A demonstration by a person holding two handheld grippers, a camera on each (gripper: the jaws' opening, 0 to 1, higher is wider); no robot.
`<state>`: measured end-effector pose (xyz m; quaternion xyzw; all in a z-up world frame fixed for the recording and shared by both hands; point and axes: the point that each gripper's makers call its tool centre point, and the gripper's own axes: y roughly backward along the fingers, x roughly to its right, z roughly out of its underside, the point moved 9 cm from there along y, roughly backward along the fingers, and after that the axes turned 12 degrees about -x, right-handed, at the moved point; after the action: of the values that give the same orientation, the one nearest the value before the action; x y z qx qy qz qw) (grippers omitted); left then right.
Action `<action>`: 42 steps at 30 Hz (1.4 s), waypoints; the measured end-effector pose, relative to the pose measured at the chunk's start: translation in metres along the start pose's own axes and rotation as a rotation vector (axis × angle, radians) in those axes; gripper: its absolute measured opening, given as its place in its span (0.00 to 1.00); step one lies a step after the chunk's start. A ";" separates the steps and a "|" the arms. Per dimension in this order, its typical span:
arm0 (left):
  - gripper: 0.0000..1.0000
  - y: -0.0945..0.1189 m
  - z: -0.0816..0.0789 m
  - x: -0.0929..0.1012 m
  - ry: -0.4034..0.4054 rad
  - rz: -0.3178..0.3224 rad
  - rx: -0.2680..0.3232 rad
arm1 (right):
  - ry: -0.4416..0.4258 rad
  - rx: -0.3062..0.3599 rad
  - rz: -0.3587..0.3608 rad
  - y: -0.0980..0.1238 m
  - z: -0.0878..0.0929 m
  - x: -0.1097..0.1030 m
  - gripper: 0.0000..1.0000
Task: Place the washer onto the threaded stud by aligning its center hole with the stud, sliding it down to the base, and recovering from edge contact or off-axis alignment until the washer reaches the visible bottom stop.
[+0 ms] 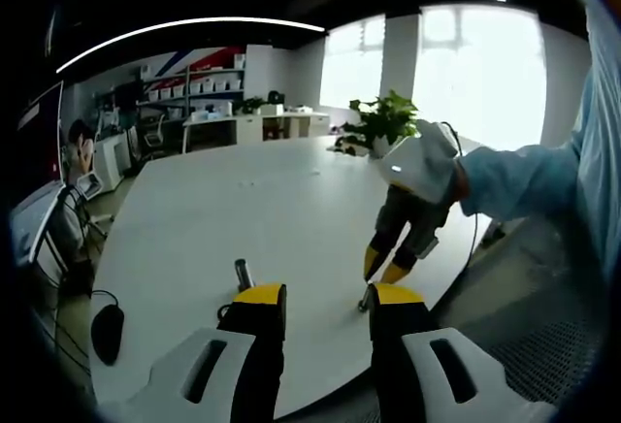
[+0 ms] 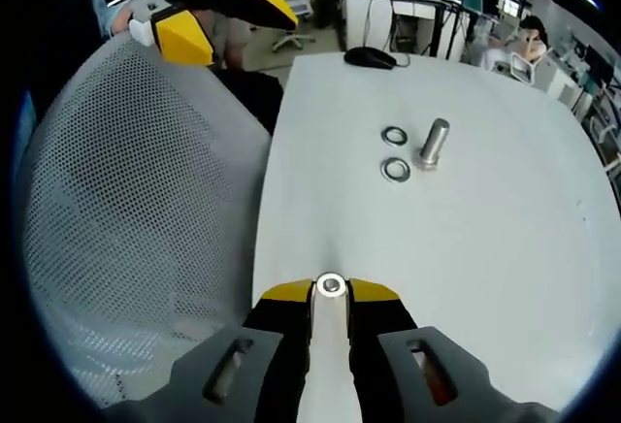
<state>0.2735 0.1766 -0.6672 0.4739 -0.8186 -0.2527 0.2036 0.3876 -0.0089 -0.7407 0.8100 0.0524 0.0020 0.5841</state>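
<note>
In the right gripper view, a washer is held edge-on between the yellow tips of the right gripper, whose jaws are nearly closed on it above the white table. Farther along the table, the stud stands upright, and two more washers lie flat just beside it, one behind the other. A black mouse rests near the far edge. A grey mesh chair is seen to the left of the table, and the left gripper hangs above it.

In the left gripper view, the left gripper is held with its jaws apart and nothing between them. The stud is seen just beyond its left tip. The right gripper is pointed down at the table edge, held by a hand in a white glove. A potted plant stands behind it.
</note>
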 end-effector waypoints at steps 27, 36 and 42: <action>0.32 0.000 0.000 0.000 -0.001 -0.002 -0.005 | 0.053 -0.038 0.028 -0.003 -0.005 -0.004 0.14; 0.32 0.000 0.000 0.000 -0.002 -0.001 -0.006 | 0.041 -0.019 0.038 0.001 -0.006 -0.002 0.14; 0.32 0.000 0.000 0.000 -0.003 0.000 -0.008 | 0.041 -0.016 0.033 0.001 -0.006 -0.003 0.14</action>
<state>0.2733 0.1765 -0.6674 0.4727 -0.8179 -0.2566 0.2045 0.3847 -0.0040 -0.7378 0.8059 0.0510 0.0284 0.5892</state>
